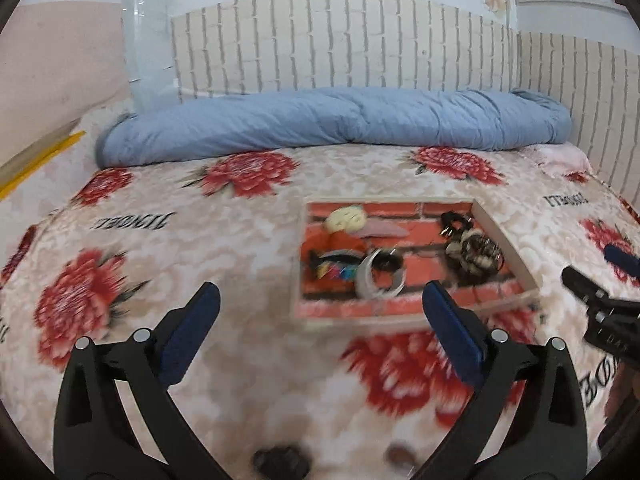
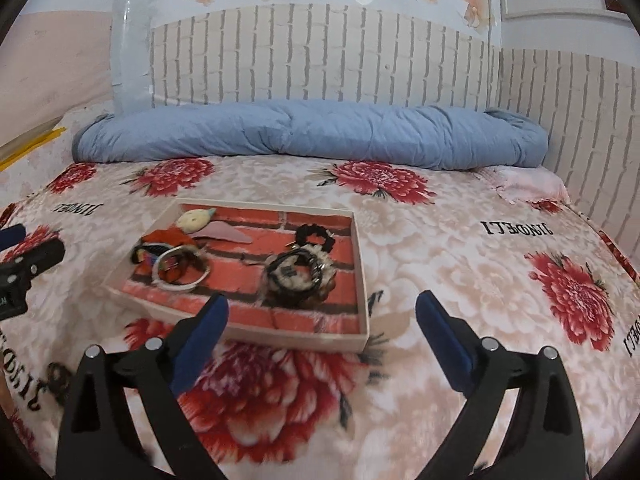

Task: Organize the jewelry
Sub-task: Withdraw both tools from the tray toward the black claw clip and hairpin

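Note:
A shallow white-rimmed tray (image 2: pixel 362 280) with a red brick-print floor lies on the floral bedspread; it also shows in the left wrist view (image 1: pixel 506 240). In it lie a white bangle (image 2: pixel 182 276), a black scrunchie (image 2: pixel 316 234), a pile of black and furry hair ties (image 2: pixel 298 278), a cream round piece (image 2: pixel 196 218) and a pink piece (image 2: pixel 226 235). My left gripper (image 1: pixel 320 300) is open and empty, just in front of the tray. My right gripper (image 2: pixel 322 312) is open and empty over the tray's near edge. Two small dark items (image 1: pixel 280 460) lie on the bedspread below my left gripper.
A rolled blue quilt (image 2: pixel 312 136) lies along the back of the bed against a white brick-pattern wall. The right gripper shows at the right edge of the left wrist view (image 1: pixel 600 304). The left one shows at the left edge of the right wrist view (image 2: pixel 24 268).

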A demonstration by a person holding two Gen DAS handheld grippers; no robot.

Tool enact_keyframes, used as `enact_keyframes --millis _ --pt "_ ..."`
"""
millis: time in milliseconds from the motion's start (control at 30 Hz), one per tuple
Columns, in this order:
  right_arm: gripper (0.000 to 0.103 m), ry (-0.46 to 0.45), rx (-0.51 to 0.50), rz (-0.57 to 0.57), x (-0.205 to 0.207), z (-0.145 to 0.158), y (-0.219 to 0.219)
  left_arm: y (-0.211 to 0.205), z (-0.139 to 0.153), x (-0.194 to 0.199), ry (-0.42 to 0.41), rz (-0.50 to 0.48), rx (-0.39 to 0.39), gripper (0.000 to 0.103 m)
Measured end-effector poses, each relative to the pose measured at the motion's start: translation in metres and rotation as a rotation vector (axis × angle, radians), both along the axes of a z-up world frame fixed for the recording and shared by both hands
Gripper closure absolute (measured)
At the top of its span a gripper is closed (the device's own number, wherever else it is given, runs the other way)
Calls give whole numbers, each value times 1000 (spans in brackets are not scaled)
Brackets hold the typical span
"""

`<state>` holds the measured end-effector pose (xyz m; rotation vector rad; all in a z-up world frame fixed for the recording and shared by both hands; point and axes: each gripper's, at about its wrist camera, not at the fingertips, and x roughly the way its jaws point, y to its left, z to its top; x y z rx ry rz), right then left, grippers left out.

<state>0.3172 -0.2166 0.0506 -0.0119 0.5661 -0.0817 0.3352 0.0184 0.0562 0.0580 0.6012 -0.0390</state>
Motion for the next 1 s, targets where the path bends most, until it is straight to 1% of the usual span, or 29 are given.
enact_keyframes --millis 100,267,400,467,600,667,800,933,967,1000 --pt "10 -3 17 -3 -21 5 8 20 0 -29 12 24 14 5" --pt "10 25 32 11 -45 -2 21 51 -12 -66 32 62 43 5" --pt "10 48 -15 -16 -56 -13 31 75 -30 -85 64 68 21 5" --pt "10 71 -9 -7 -60 -22 35 81 -40 -87 84 78 27 5" --pt "10 127 2 0 -63 -41 42 92 -62 -87 133 86 -9 5" --pt "10 159 13 8 -63 -50 46 94 -69 -86 142 86 -15 5" --pt "10 176 74 47 -65 -61 52 92 -70 -85 132 76 -14 5" --pt "11 194 67 63 -64 -73 66 89 -74 -82 136 60 -22 5" --pt "13 200 67 67 -63 -75 69 87 -76 -80 140 57 -19 5" --pt "18 207 68 70 -62 -77 71 86 -78 -79 144 55 -15 5"
